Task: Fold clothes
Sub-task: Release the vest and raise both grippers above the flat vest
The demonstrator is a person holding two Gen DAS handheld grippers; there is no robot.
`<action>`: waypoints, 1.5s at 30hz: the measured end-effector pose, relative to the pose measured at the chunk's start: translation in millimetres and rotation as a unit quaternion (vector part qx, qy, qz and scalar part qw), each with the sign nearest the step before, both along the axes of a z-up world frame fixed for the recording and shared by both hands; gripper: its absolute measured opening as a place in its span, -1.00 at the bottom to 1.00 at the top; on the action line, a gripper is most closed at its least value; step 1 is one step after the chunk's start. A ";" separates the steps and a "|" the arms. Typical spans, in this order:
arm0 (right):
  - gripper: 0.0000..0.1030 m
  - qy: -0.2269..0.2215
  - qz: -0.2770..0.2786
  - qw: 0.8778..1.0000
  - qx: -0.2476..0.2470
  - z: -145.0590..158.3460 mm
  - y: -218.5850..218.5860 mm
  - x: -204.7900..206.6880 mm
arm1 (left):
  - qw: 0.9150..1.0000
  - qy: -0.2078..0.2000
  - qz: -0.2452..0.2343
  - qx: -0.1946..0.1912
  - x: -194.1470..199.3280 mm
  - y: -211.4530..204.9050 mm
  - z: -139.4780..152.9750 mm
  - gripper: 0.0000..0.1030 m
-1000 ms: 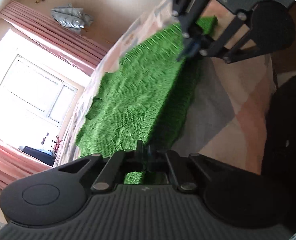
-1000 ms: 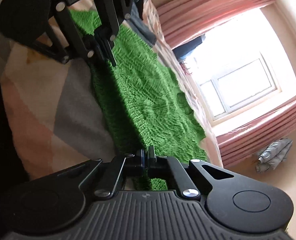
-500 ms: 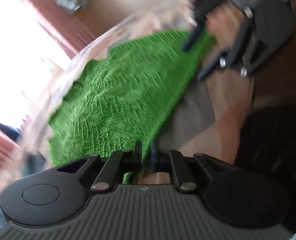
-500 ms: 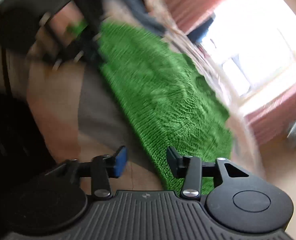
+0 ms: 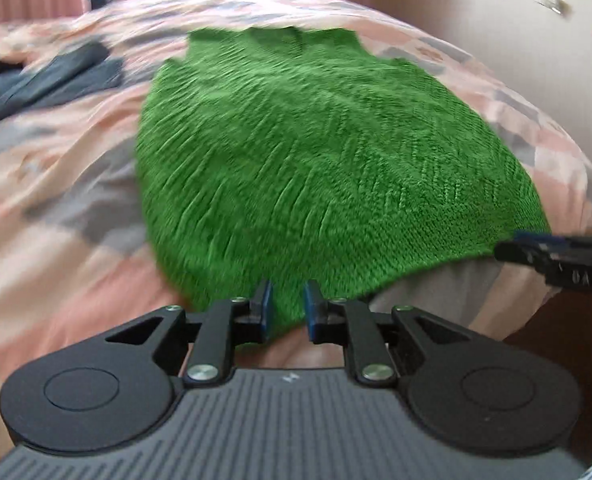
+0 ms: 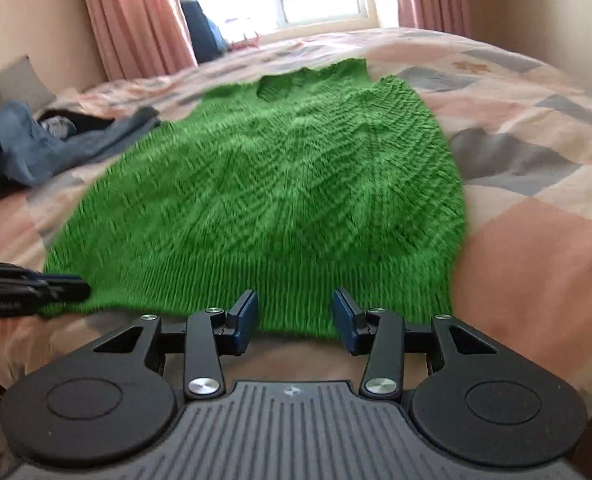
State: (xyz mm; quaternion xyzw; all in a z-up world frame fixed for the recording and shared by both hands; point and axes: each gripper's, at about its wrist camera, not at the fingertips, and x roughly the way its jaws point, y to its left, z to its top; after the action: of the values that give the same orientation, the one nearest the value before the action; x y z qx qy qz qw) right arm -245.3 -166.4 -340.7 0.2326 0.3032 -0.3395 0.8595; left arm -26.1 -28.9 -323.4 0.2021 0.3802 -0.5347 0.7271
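A green knitted sweater [image 5: 316,160] lies flat on the bed, its hem toward me and its neck toward the window; it also shows in the right wrist view [image 6: 272,200]. My left gripper [image 5: 287,310] is open by a narrow gap at the near hem, holding nothing. My right gripper [image 6: 295,318] is wide open just above the near hem, empty. Each gripper shows at the edge of the other's view: the right one [image 5: 556,256] and the left one [image 6: 28,286].
The bed has a pink, grey and peach patchwork cover [image 6: 536,184]. Blue-grey clothes [image 6: 36,148] lie heaped at the left, also in the left wrist view [image 5: 44,80]. A grey pillow [image 6: 14,84] sits behind them. Pink curtains [image 6: 136,16] frame the window.
Both grippers let go of the sweater and opened, the right one first. Both swung round from facing each other along the hem to facing the window. The sweater now lies flat.
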 end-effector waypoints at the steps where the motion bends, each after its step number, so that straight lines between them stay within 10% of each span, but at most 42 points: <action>1: -0.14 0.007 -0.010 1.000 0.004 2.4 4.7 -2.5 | 1.000 0.002 0.010 0.008 -2.6 3.2 3.1 -0.71; 16: 0.11 -0.110 -0.073 0.991 -0.005 87.1 93.8 -49.7 | 0.994 -0.095 0.050 -0.029 -75.1 76.4 80.1 0.22; 45: 0.83 -0.067 -0.101 0.990 -0.076 94.4 176.1 -69.8 | 0.989 -0.123 0.062 -0.062 -105.1 144.2 93.5 0.55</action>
State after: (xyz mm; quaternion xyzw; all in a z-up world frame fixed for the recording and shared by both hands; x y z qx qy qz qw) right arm -315.1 9.7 -246.3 0.2178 0.1935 -0.4302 0.8544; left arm -131.1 115.3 -229.9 0.1966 0.2658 -0.4828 0.8109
